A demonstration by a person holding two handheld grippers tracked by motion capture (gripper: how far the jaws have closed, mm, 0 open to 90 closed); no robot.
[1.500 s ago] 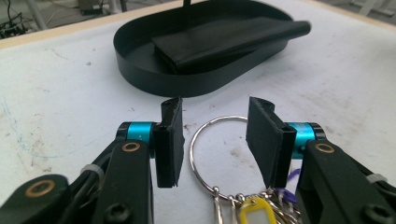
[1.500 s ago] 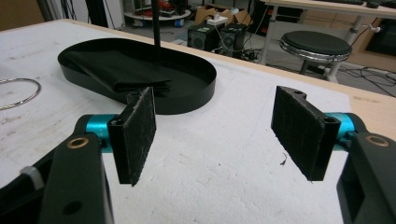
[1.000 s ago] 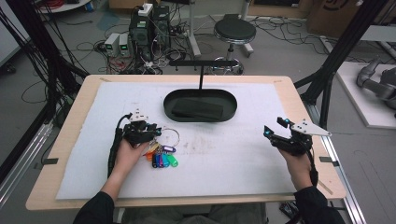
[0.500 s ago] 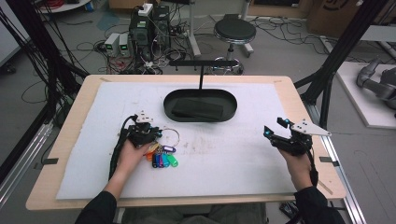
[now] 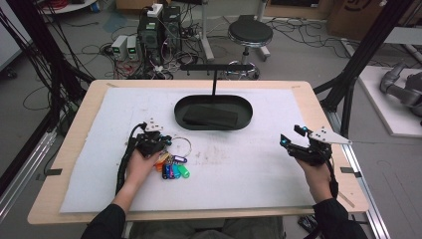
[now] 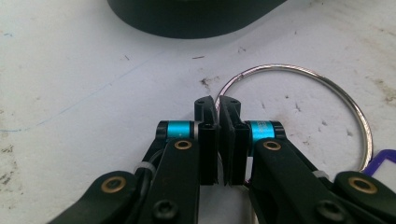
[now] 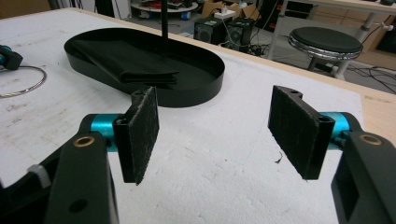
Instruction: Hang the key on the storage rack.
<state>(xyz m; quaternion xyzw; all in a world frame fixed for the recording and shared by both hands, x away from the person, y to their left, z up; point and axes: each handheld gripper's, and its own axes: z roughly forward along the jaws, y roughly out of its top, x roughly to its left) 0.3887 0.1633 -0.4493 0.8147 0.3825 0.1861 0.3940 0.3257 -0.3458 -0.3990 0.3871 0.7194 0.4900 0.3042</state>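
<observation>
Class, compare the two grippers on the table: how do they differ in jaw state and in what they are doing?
The left gripper has just closed its jaws on the key ring; the right gripper stands open, holding nothing. The left sits by the coloured tags; the right over bare mat. Both are hand-held, black with blue joints.

The left claw (image 6: pixel 218 105) has just closed on the key ring (image 6: pixel 327 88).

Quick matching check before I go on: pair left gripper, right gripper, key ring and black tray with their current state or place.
Things:
1. left gripper
2. right gripper
3. key ring
4. black tray

States or places:
A. holds a folded dark cloth
B. jaws wide apart, nothing between
C. flat on the white mat, coloured tags attached
D. jaws just closed on the ring wire

Pairs: 1-D, 2-B, 3-C, 4-A
</observation>
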